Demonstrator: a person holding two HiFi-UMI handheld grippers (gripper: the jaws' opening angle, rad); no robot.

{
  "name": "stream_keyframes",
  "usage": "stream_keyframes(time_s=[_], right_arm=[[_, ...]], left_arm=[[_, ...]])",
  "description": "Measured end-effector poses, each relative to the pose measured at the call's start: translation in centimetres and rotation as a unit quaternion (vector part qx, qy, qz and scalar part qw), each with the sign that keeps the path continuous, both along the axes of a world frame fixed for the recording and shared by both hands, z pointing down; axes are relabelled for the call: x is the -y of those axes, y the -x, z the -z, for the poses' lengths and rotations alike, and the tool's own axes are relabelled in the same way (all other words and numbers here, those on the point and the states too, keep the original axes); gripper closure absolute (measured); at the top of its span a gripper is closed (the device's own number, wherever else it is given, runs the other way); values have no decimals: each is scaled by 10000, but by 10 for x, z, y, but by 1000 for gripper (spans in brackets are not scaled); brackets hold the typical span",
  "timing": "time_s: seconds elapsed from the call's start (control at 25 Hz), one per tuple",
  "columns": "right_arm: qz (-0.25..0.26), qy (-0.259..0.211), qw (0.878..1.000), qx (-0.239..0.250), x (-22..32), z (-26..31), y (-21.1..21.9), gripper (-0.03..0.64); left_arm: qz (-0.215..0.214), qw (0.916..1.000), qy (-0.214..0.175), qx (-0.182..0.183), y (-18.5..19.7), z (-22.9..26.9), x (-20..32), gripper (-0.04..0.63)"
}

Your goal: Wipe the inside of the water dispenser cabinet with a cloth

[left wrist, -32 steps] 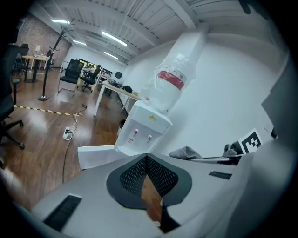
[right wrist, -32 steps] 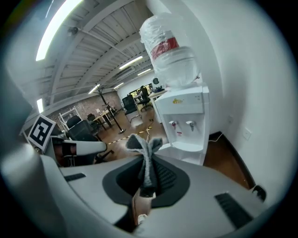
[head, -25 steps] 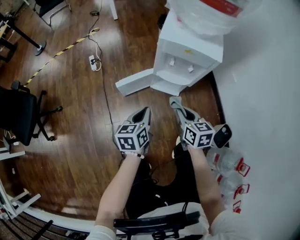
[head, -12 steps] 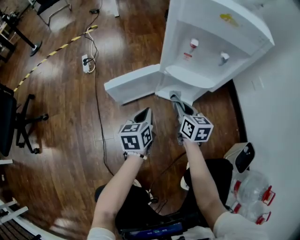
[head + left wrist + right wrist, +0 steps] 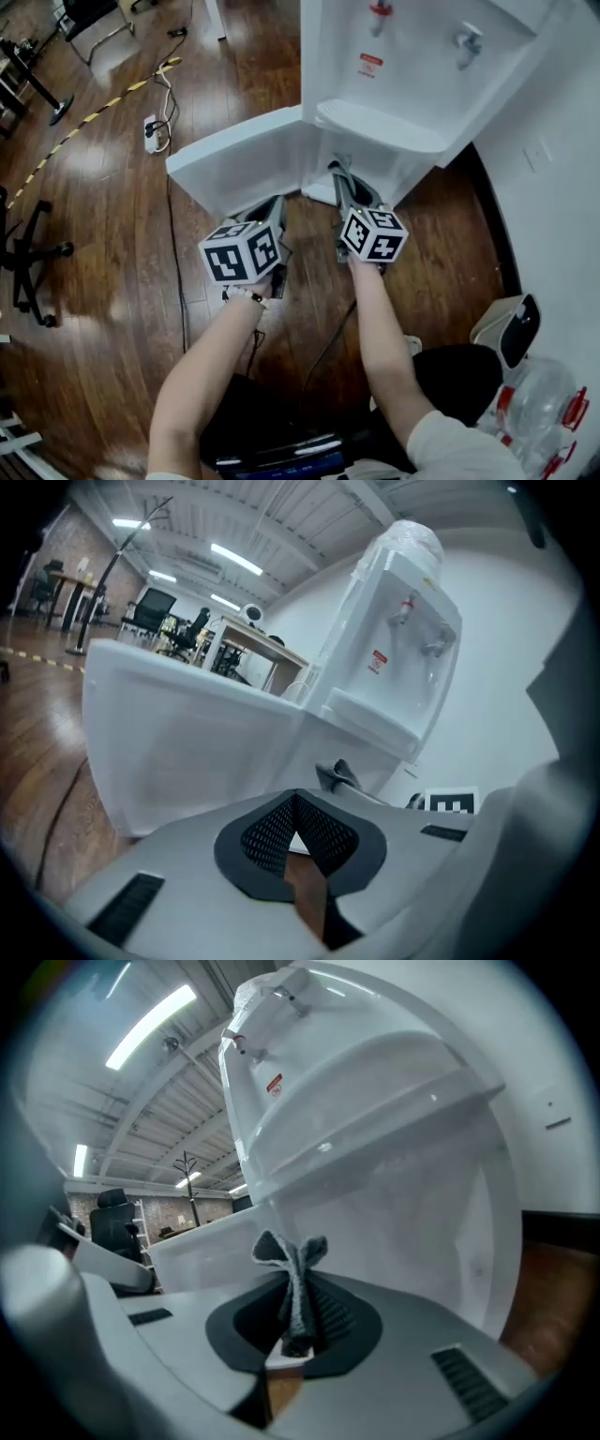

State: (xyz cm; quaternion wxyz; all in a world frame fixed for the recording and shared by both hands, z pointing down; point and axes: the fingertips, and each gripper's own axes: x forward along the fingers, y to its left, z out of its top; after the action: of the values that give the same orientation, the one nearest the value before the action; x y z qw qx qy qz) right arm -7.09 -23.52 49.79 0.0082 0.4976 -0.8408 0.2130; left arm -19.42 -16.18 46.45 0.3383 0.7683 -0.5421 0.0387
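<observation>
Pinching grey cloth (image 5: 292, 1262) in right gripper (image 5: 300, 1309); left gripper (image 5: 298, 810) closed, empty. Enter water dispenser cabinet (image 5: 412, 1206) past open door (image 5: 234, 164); press cloth flat against the walls.

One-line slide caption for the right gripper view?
Right claw shut on a grey cloth, poised in front of the white water dispenser with its cabinet door open.
</observation>
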Motion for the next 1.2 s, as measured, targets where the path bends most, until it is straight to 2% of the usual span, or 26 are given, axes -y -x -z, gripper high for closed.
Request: stream_keyframes(time_s=[0.16,0.32,0.52,0.68,0.84,0.96,1.2], right_arm=[[200,-291,9990,291,17,-12,9,581],[282,-803,9959,303,53,-3,10,581],[199,-1267,9893,694,85,17,9,581],[364,-1635,9843,555,93,44,21,581],[340,-1491,9861,646,96,32,23,581],[305,-1139,9902,753,99,4,18,581],[309,-431,9972,530,101,-69,21,581]], left_arm=[[-69,9996,101,-247,-16,-15,19,604],[150,9983,327,-455,-26,-25,23,604],[78,9997,227,-103,-41,-18,26,604],[129,9997,164,-98,-49,-13,31,604],[148,9998,105,48,-46,-13,33,604],[191,9996,182,31,-45,-22,36,604],[144,9994,306,-27,-51,-38,40,604]])
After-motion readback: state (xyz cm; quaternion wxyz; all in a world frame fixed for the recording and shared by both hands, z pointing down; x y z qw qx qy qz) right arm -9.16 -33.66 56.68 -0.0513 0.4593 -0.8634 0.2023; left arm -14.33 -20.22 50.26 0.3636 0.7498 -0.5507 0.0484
